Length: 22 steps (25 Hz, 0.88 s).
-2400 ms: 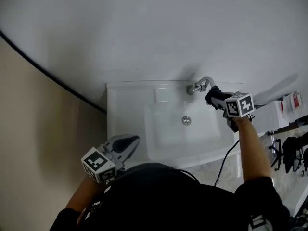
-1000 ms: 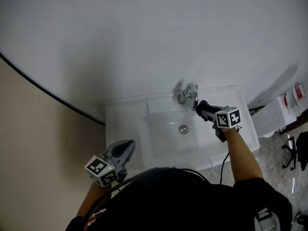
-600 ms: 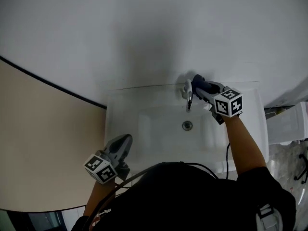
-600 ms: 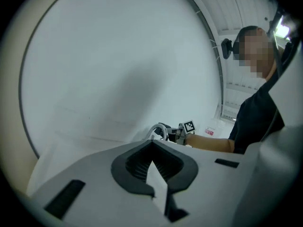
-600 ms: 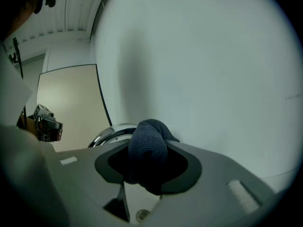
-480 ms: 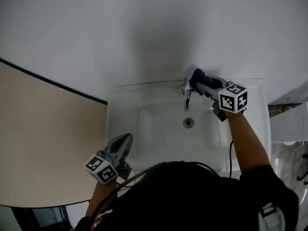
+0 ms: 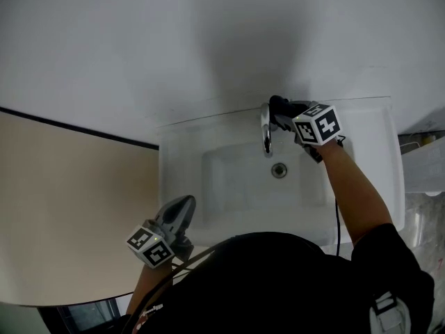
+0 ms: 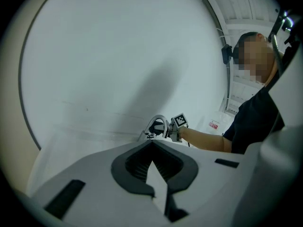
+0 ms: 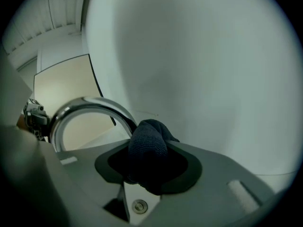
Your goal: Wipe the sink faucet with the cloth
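Observation:
The chrome faucet [image 7: 265, 129] arches over the white sink [image 7: 179, 186] at its back edge. My right gripper [image 7: 280, 111] is shut on a dark blue cloth [image 7: 277, 106] and holds it against the faucet's right side near the top of the arch. In the right gripper view the cloth [image 9: 147, 149] bulges out of the jaws and touches the faucet's curved spout [image 9: 90, 105]. My left gripper [image 7: 185, 203] hangs shut and empty over the sink's front left corner. The left gripper view shows the faucet [image 8: 156, 124] far ahead.
A drain [image 7: 279, 170] lies in the middle of the basin. A white wall [image 7: 208, 40] rises right behind the sink. A beige panel [image 7: 69, 214] stands to the left. A cable [image 7: 338, 218] trails along the right arm.
My right gripper has carried the cloth from the faucet's right side in against its arch. The left gripper has stayed near the sink's front left corner. The view has shifted.

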Motion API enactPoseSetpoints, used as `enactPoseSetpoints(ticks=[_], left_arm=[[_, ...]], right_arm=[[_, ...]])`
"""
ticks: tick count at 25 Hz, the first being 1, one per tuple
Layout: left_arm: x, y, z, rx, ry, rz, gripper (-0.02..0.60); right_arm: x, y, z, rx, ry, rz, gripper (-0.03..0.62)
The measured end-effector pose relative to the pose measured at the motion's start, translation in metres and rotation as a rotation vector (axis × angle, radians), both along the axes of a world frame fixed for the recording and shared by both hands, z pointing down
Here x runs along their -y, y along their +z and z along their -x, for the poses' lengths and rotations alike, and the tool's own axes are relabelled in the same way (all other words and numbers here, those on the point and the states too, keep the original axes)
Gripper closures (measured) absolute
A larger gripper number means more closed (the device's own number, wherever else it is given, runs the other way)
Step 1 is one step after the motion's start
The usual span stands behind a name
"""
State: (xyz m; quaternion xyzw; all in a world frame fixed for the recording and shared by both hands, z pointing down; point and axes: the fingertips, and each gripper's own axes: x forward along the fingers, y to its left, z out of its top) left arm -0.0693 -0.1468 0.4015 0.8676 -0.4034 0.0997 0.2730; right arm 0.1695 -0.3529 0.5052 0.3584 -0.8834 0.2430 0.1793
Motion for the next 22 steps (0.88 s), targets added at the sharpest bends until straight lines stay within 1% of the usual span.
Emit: enactPoseSetpoints(ticks=[3, 6, 9, 14, 19, 22], left_arm=[[0.000, 0.005, -0.002, 0.009, 0.017, 0.011, 0.589], [0.001, 0.006, -0.009, 0.021, 0.037, 0.018, 0.589], [0.000, 0.007, -0.013, 0.026, 0.054, 0.021, 0.589], [-0.003, 0.006, -0.016, 0.010, 0.068, 0.017, 0.589], [-0.002, 0.003, -0.018, 0.010, 0.075, 0.008, 0.589], [-0.003, 0.002, -0.020, 0.025, 0.082, 0.005, 0.589]], right_arm=[[0.004, 0.024, 0.005, -0.096, 0.010, 0.020, 0.451], [0.008, 0.035, 0.005, -0.116, 0.018, 0.039, 0.454], [0.007, 0.034, 0.005, -0.102, 0.013, 0.030, 0.454], [-0.001, 0.014, 0.008, -0.033, 0.000, -0.015, 0.459], [-0.008, -0.028, 0.010, 0.047, -0.048, -0.110, 0.461], [-0.016, -0.050, 0.011, 0.035, -0.112, -0.192, 0.461]])
